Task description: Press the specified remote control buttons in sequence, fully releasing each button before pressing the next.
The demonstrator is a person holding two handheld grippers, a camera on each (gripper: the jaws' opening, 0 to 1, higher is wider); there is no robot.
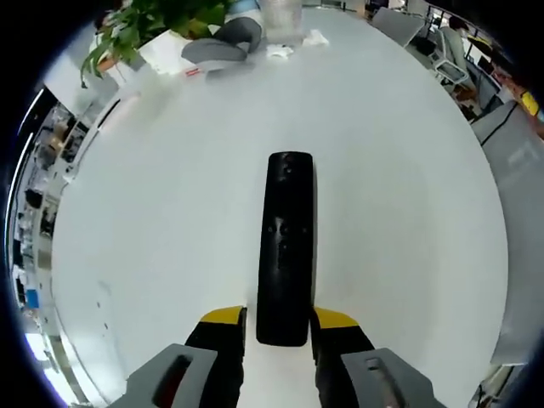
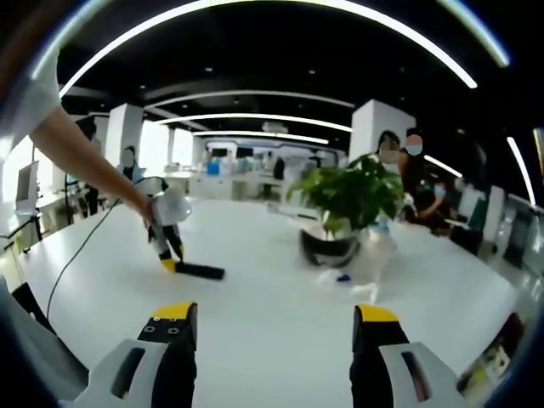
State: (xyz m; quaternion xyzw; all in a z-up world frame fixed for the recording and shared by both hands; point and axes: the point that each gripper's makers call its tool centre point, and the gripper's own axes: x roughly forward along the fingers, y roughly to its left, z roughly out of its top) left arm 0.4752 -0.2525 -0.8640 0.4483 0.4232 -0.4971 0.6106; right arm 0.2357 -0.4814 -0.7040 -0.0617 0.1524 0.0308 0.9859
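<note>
Left gripper (image 1: 279, 327) sat low over the white table (image 1: 153, 255); black remote control (image 1: 286, 246) lay flat, lengthwise straight ahead of it, its near end between the two yellow-tipped jaws; jaws stood just beside the remote's sides, couldn't tell whether they were actually squeezing it or only flanking; buttons on the remote's face were too small to make out; far ahead past the remote sat a potted plant (image 1: 149, 25) at upper left, a grey rounded thing (image 1: 223, 44) beside it and some white clutter, too blurred to name; right gripper (image 2: 274, 327) was held up off the table, jaws spread wide with nothing between them; ahead and left of it, well apart, the same remote (image 2: 198, 271) lay on the table (image 2: 280, 314) with the left gripper (image 2: 170, 259) at its end, a person's hand (image 2: 161, 208) holding that gripper, cable trailing off it toward the left; the plant (image 2: 348, 200) stood ahead and right of the right gripper, beyond the remote.
</note>
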